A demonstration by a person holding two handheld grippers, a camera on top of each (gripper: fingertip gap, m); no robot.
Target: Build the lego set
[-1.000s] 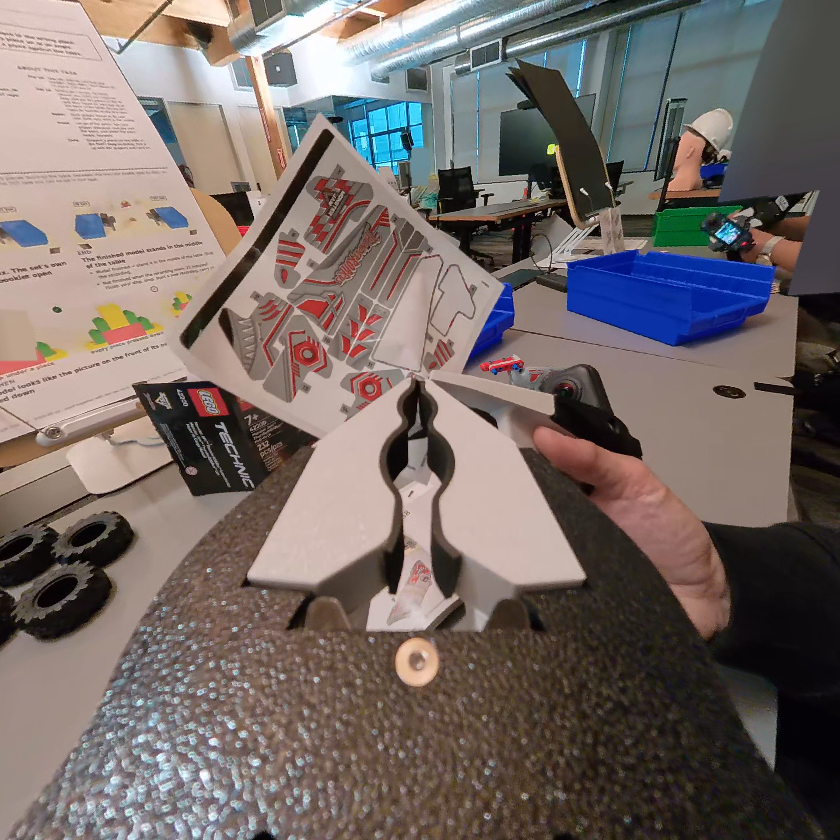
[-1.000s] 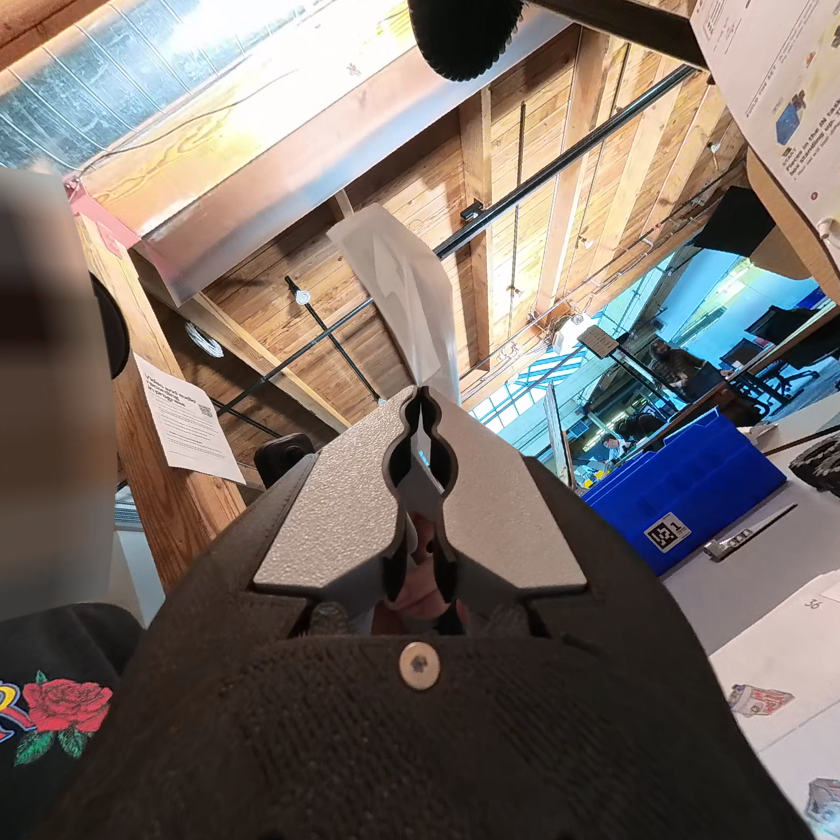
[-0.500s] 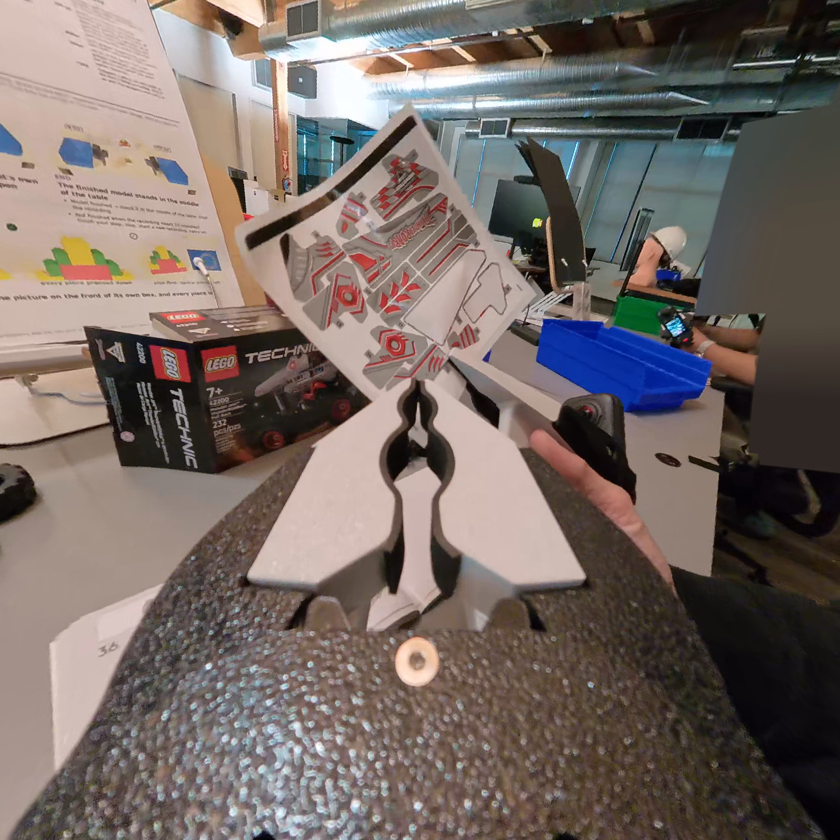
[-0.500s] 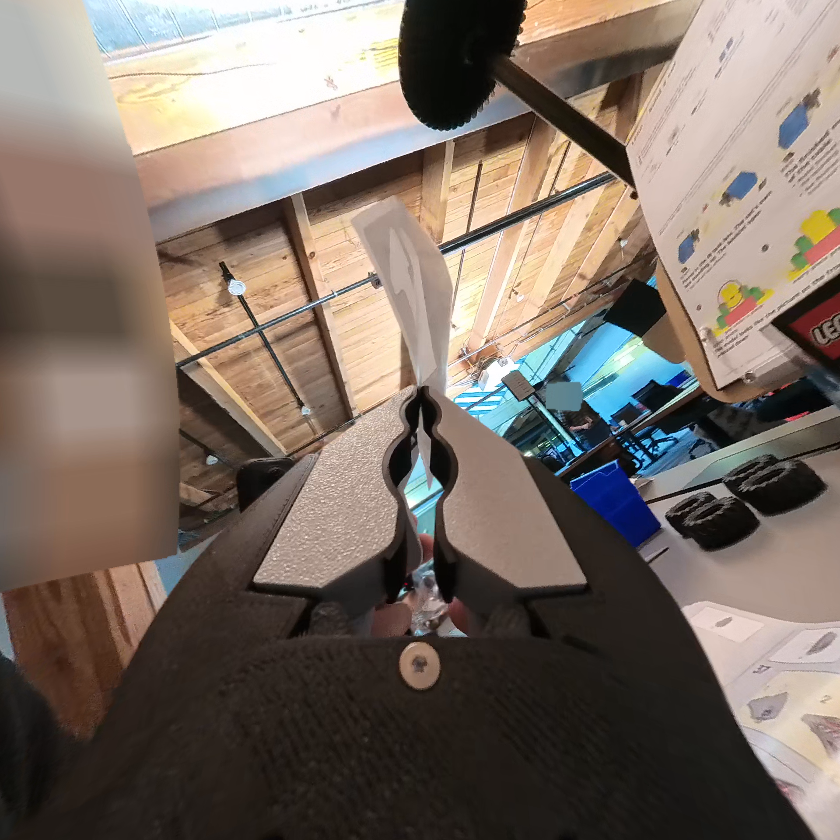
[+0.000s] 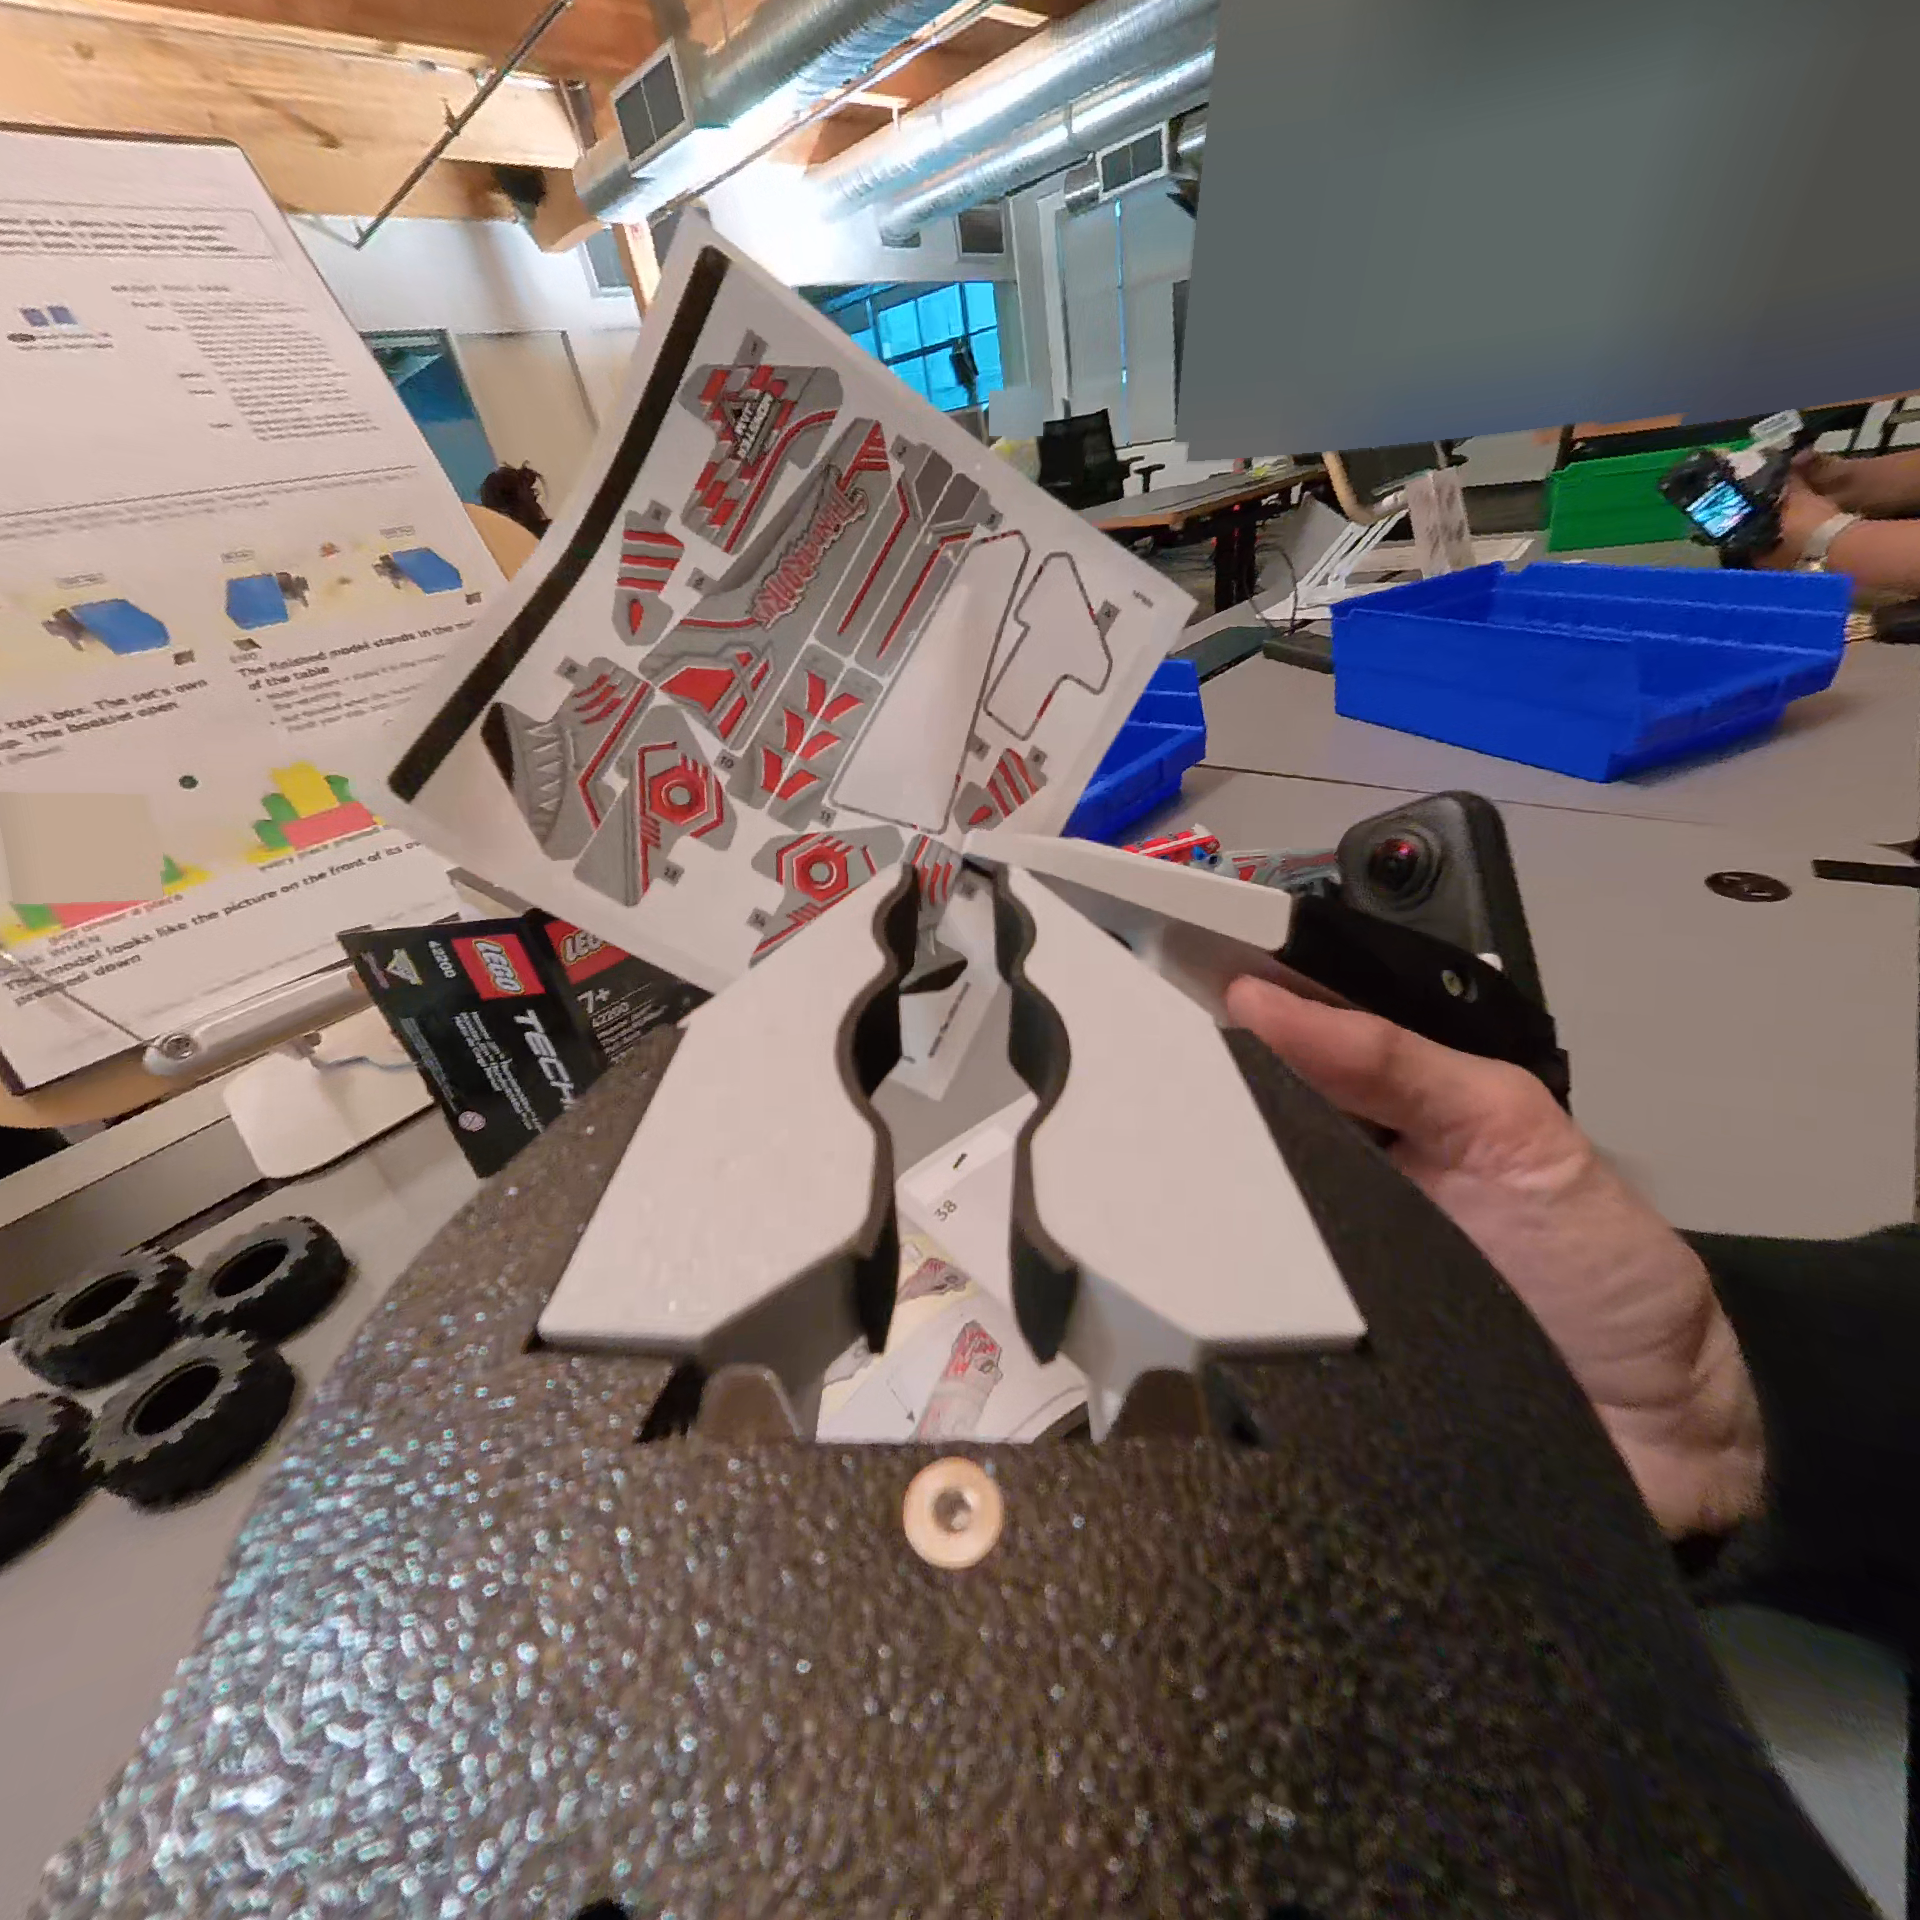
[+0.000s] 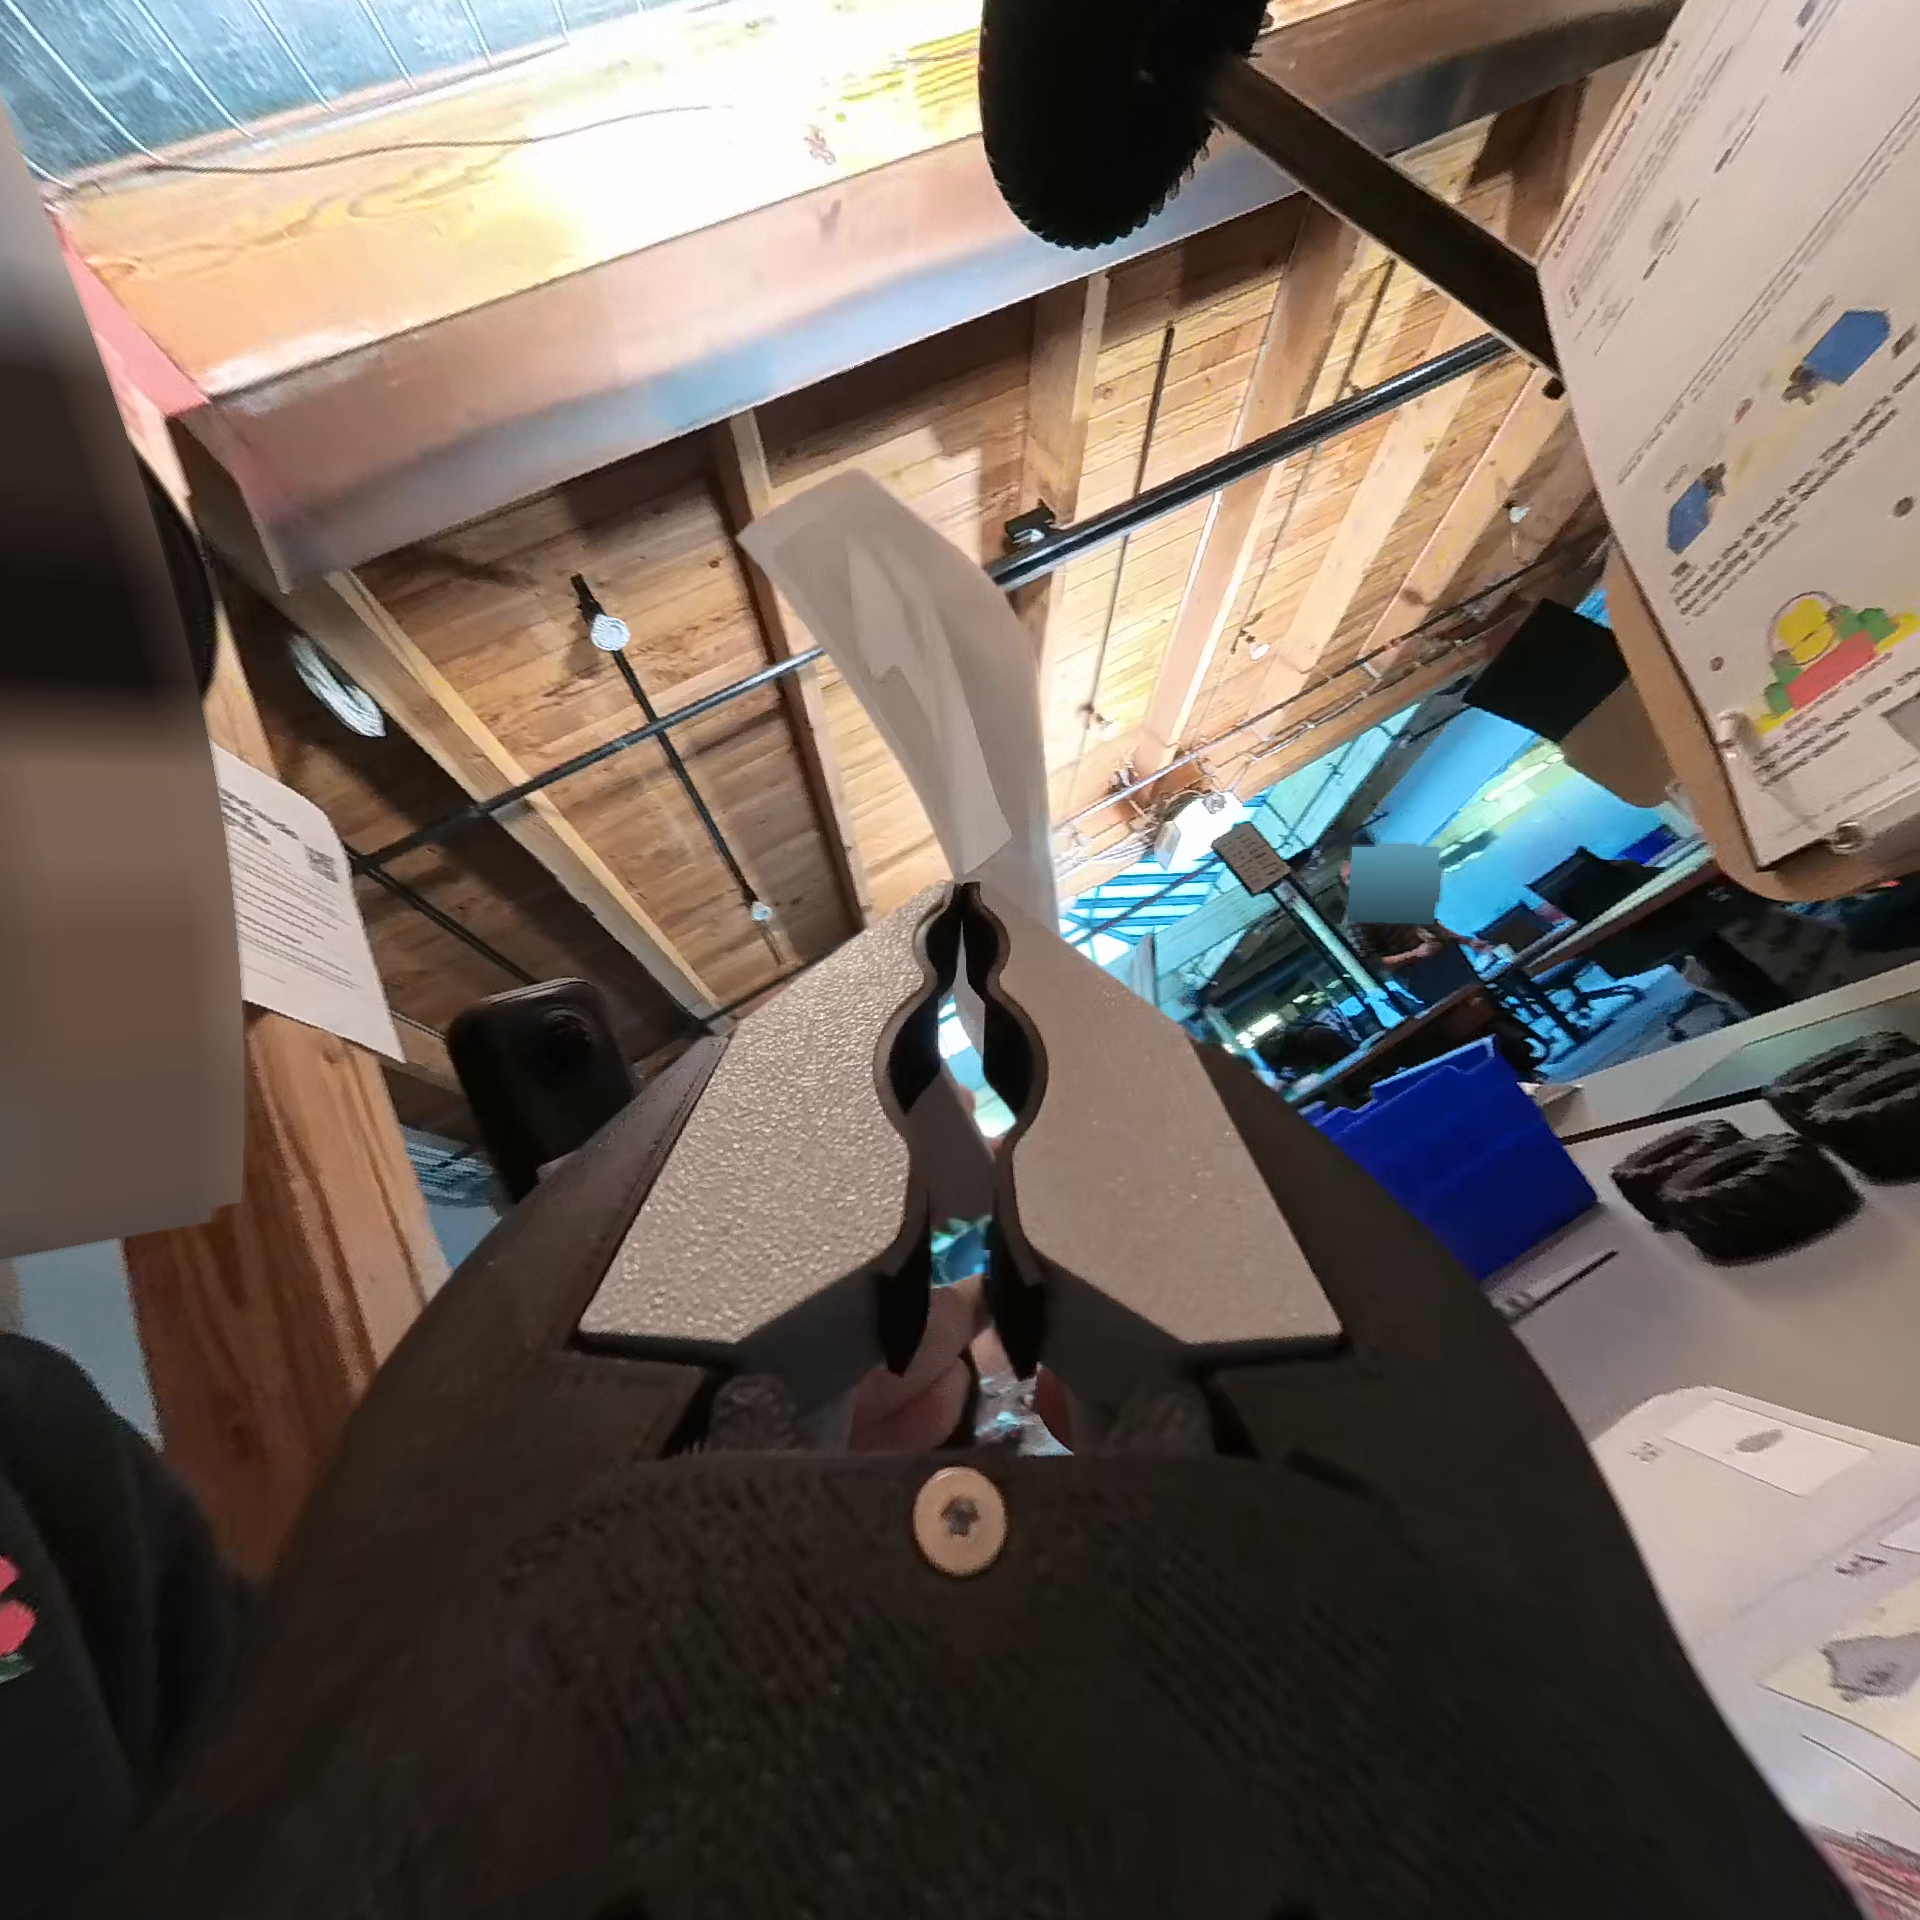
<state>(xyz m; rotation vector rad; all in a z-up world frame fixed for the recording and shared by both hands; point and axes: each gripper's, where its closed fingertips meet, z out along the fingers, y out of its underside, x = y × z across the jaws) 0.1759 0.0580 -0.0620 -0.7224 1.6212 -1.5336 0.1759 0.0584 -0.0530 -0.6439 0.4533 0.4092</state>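
A white sticker sheet (image 5: 790, 644) with grey and red stickers stands tilted in the air ahead of my left gripper (image 5: 954, 883). The left jaws stand a little apart around the sheet's bottom corner, not pinching it. My right gripper (image 5: 971, 847) comes in from the right, held by a hand (image 5: 1507, 1195), and is shut on that bottom corner. In the right wrist view the right gripper (image 6: 961, 896) is shut on the sheet (image 6: 914, 675), seen edge-on. The black set box (image 5: 499, 1018) stands behind. Several black tyres (image 5: 156, 1351) lie at the left.
An open instruction booklet (image 5: 956, 1195) lies under my left gripper. An instruction board (image 5: 187, 582) stands at the left. Blue bins (image 5: 1579, 665) sit at the back right. A small red and grey assembly (image 5: 1174, 842) lies behind the right gripper. Tyres (image 6: 1766, 1153) and booklet (image 6: 1766, 1507) also show in the right wrist view. Less than 4 cm separates the two grippers' tips.
My left gripper has opened and let go of the sticker sheet. The right gripper stays shut on the sheet. Both views have swung, the left one back toward the tyres.
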